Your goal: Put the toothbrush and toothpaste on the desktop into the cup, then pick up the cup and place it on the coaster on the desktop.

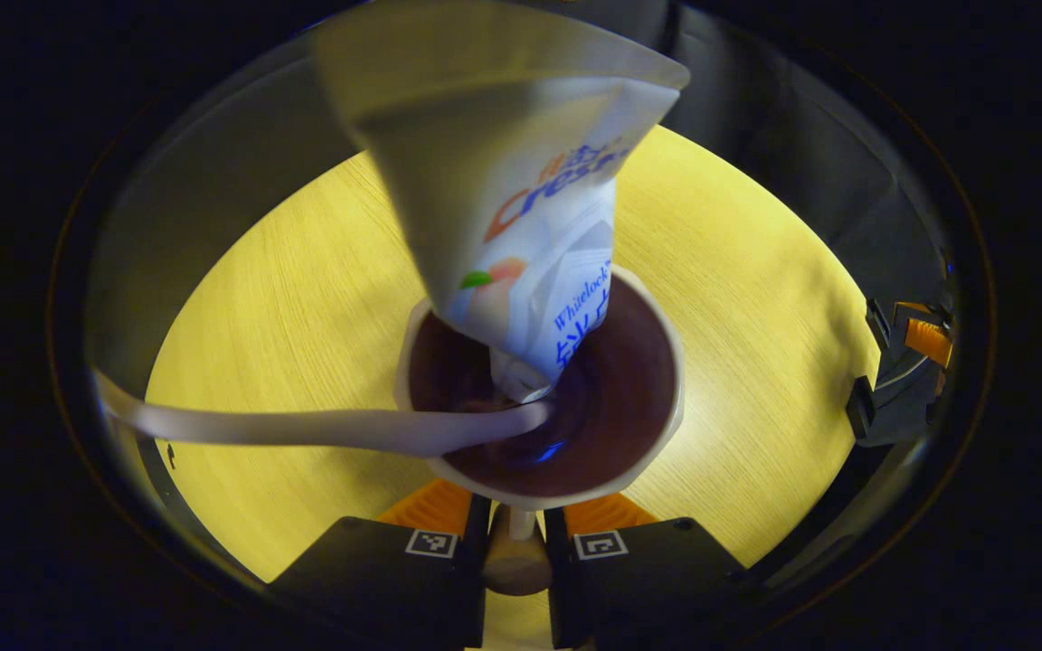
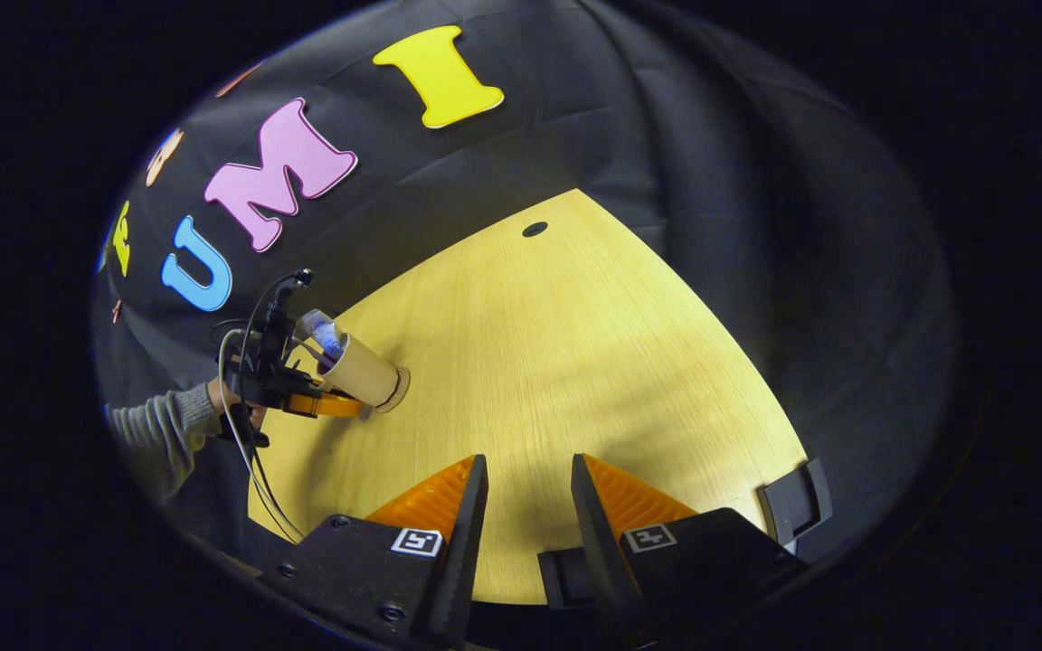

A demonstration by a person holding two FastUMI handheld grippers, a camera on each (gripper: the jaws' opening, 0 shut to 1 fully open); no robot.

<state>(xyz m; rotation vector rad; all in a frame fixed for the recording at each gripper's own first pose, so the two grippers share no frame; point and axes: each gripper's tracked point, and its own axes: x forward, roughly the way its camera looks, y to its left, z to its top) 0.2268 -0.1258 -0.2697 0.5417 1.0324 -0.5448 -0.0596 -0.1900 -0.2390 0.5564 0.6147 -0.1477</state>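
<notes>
Wooden table (image 2: 575, 362); sleeve (image 2: 155, 434); cables (image 2: 245, 452)

Toothpaste tube (image 1: 521, 208) in left gripper view: brand word "Crest" in orange-and-blue lettering across upper part, last letter cut by fold. Lower down, blue word "Whitelock" running along tube, more blue characters beneath it, too cramped to read. Square black-and-white coded markers on both grippers' finger blocks, carrying no readable text.
</notes>
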